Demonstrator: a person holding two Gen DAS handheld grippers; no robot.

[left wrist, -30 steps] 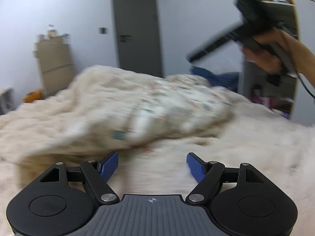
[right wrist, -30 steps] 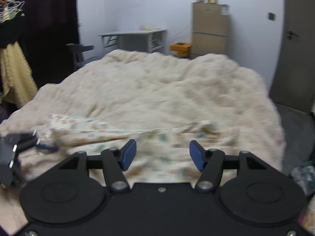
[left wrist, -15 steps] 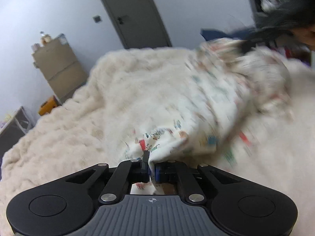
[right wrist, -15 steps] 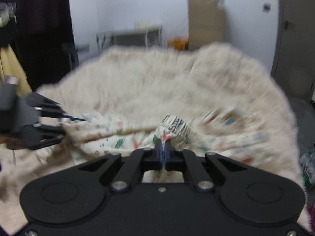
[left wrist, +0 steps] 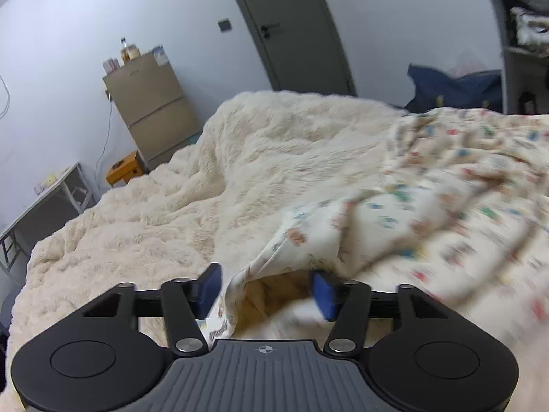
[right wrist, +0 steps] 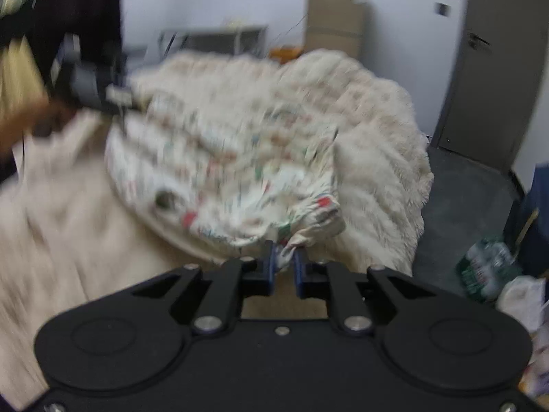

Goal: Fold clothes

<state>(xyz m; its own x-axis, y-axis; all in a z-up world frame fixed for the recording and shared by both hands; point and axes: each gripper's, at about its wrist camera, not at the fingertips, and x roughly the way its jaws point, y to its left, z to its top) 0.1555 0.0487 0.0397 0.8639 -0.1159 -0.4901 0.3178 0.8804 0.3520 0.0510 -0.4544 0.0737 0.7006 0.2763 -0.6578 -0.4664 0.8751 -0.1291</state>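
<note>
A cream garment with a small coloured print (left wrist: 446,206) lies bunched on the fluffy cream blanket (left wrist: 171,206) of the bed. My left gripper (left wrist: 266,292) is low over the blanket, its jaws opening. The garment's loose edge (left wrist: 236,288) droops between the blue pads (left wrist: 209,286), and neither pad presses on it. In the right wrist view the garment (right wrist: 223,158) is blurred. My right gripper (right wrist: 284,266) still has a wad of its edge (right wrist: 284,257) filling the narrow gap between its pads while the jaws are opening. A hand (right wrist: 20,116) holding the left gripper shows at upper left.
A grey door (left wrist: 291,27) is behind the bed, with a tan cabinet (left wrist: 151,110), an orange box (left wrist: 123,171) and a grey desk (left wrist: 44,202) to the left. A navy bag (left wrist: 453,89) and shelves (left wrist: 525,34) stand right. Wrapped water bottles (right wrist: 487,267) sit on the dark floor (right wrist: 463,199).
Both grippers went from open over the bed to shut on the garment's edge. Now the left jaws stand wide again and the right jaws have parted slightly. The garment has shifted across the blanket.
</note>
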